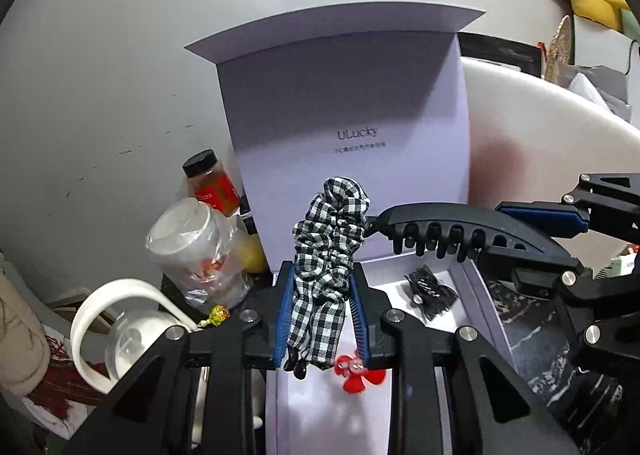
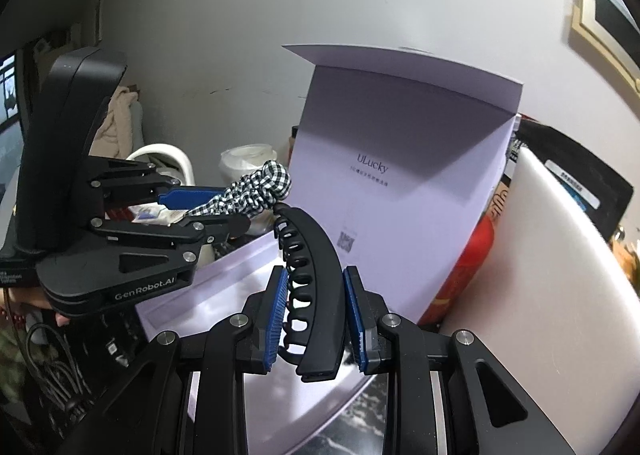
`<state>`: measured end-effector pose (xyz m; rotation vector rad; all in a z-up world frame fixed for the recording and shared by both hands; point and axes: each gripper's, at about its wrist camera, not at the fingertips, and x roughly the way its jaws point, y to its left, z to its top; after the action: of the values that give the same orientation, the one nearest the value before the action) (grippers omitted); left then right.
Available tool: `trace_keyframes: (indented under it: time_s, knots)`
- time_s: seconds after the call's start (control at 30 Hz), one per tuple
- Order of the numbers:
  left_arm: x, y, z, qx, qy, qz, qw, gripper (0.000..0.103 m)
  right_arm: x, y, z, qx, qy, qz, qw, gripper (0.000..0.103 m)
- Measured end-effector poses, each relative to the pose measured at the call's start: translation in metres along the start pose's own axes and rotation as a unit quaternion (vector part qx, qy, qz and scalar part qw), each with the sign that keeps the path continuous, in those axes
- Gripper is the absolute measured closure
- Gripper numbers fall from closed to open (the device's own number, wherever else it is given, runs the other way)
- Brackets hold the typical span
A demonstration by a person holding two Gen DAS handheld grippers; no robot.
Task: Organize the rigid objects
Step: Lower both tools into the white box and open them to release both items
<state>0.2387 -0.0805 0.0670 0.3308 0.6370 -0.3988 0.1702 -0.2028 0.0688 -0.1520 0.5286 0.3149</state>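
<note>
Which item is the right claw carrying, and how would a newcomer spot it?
Start at the tall white ULucky box with its lid standing open. In front of it, the right claw is shut on a long, curved black hair clip with a row of teeth along one edge. Its neighbour in the left claw is a soft black-and-white checked scrunchie; the clip is hard and plain black.

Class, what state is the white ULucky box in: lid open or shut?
Open. The white box has its lid standing upright behind the tray, printed inner face towards the cameras, and a small black item lies inside.
</note>
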Motion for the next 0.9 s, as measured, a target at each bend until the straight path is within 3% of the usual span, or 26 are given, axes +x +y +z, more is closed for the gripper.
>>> trace_keyframes:
  time_s: [0.27,0.57,0.9]
  knots:
    - [0.025,-0.004,-0.002,-0.004,0.025,0.002,0.9997,0.077,0.029,-0.019,0.002,0.039,0.002,0.014,0.999,0.075]
    - [0.06,-0.017,-0.015,0.003,0.066,-0.006,0.9978,0.077,0.059,-0.034,-0.022,0.073,0.03,0.028,0.997,0.075]
    - [0.087,-0.013,-0.024,-0.012,0.086,-0.021,0.996,0.077,0.073,-0.042,-0.028,0.072,0.06,0.023,0.995,0.075]
